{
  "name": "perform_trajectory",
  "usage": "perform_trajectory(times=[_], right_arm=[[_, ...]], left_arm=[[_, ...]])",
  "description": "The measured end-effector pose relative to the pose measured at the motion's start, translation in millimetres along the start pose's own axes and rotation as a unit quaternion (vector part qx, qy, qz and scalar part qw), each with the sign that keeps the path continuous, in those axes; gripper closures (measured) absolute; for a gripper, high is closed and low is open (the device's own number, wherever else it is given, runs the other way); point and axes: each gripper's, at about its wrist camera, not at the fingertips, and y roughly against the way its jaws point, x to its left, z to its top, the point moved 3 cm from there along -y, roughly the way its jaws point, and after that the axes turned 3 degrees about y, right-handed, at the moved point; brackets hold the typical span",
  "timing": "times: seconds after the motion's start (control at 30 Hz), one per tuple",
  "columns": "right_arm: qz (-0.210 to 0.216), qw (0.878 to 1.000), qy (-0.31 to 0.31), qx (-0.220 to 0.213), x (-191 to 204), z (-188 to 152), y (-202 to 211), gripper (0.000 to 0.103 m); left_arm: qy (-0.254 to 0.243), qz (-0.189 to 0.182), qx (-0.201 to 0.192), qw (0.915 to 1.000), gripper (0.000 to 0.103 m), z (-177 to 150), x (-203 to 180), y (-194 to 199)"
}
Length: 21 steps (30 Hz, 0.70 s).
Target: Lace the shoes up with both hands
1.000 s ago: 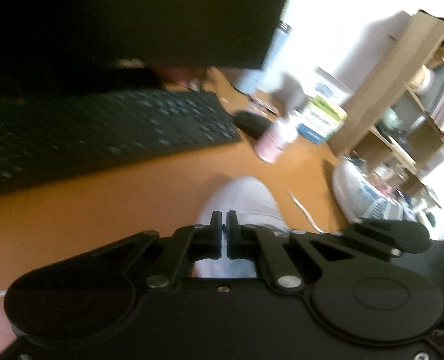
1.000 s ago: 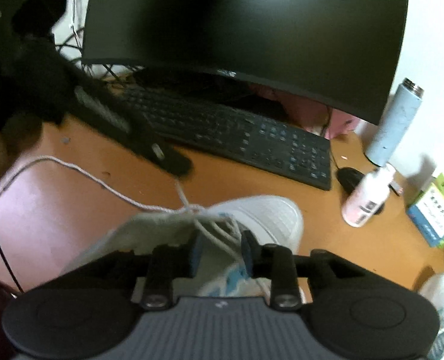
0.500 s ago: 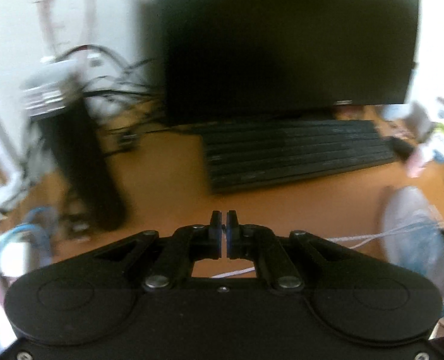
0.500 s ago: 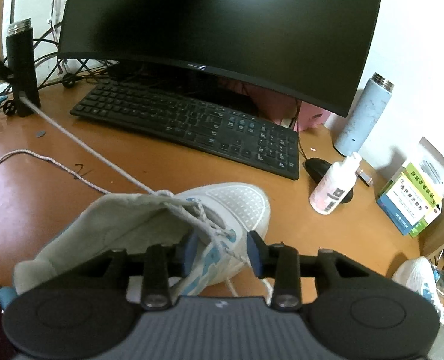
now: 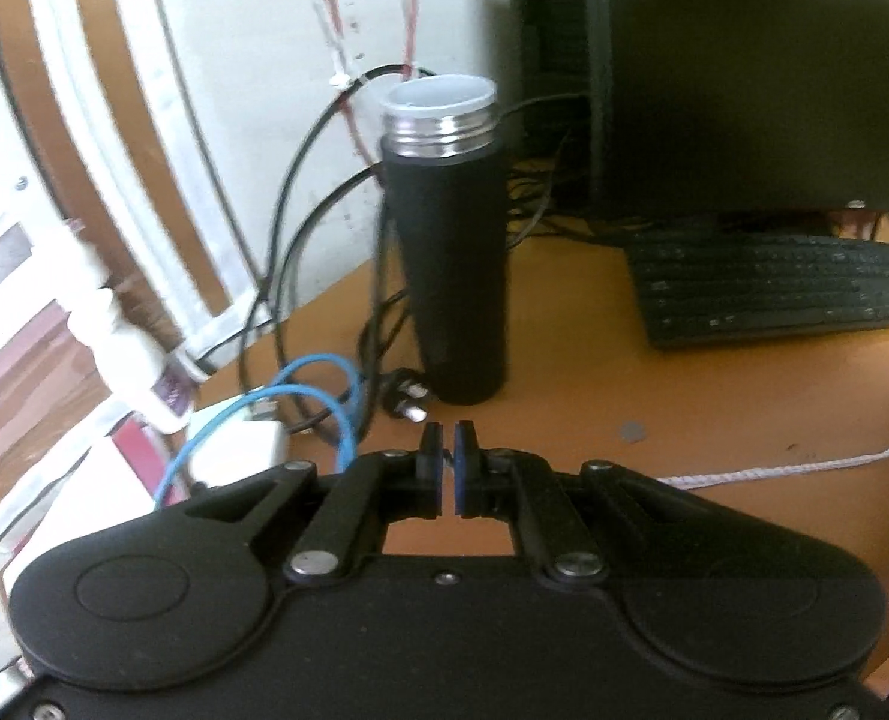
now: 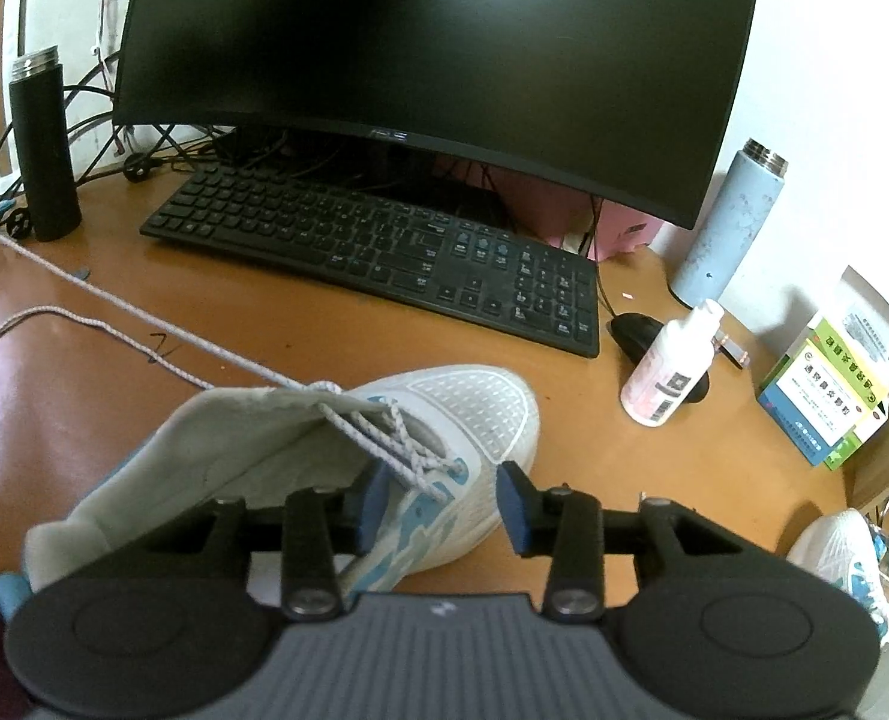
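Left gripper (image 5: 446, 461) pinched on the taut lace (image 6: 144, 318) near the desk edge (image 5: 300, 324); right gripper (image 6: 438, 501) gapes over the shoe (image 6: 432, 420).

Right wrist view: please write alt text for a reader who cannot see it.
The open right gripper hovers over a white-and-blue sneaker on an orange desk, one shoelace pulled taut toward the left edge. Behind stand a black keyboard, curved monitor, black flask and pale-blue bottle.
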Motion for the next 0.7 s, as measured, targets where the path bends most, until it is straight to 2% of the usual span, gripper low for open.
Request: perform_trajectory(times=[0.17, 0.37, 0.53, 0.63, 0.7], right_arm=[[-0.003, 1.0, -0.005, 0.004, -1.8, -1.1, 0.4, 0.063], [0.023, 1.0, -0.017, -0.011, 0.2, 3.5, 8.5, 0.061], [0.056, 0.997, -0.042, -0.022, -2.2, 9.6, 18.8, 0.061], [0.081, 0.995, -0.055, -0.028, -3.6, 13.0, 26.2, 0.06], [0.093, 0.993, -0.061, -0.031, -3.7, 14.1, 29.8, 0.06]], left_arm=[[0.012, 0.008, 0.014, 0.9998, 0.103, -6.1, 1.6, -0.8], [-0.031, -0.062, 0.029, 0.9972, 0.103, -19.8, -48.8, 5.0], [-0.057, -0.126, 0.052, 0.9891, 0.103, -36.8, -104.1, 9.7], [-0.063, -0.149, 0.074, 0.984, 0.103, -44.7, -126.9, 7.1], [-0.067, -0.152, 0.085, 0.9824, 0.1, -49.8, -139.5, 5.7]])
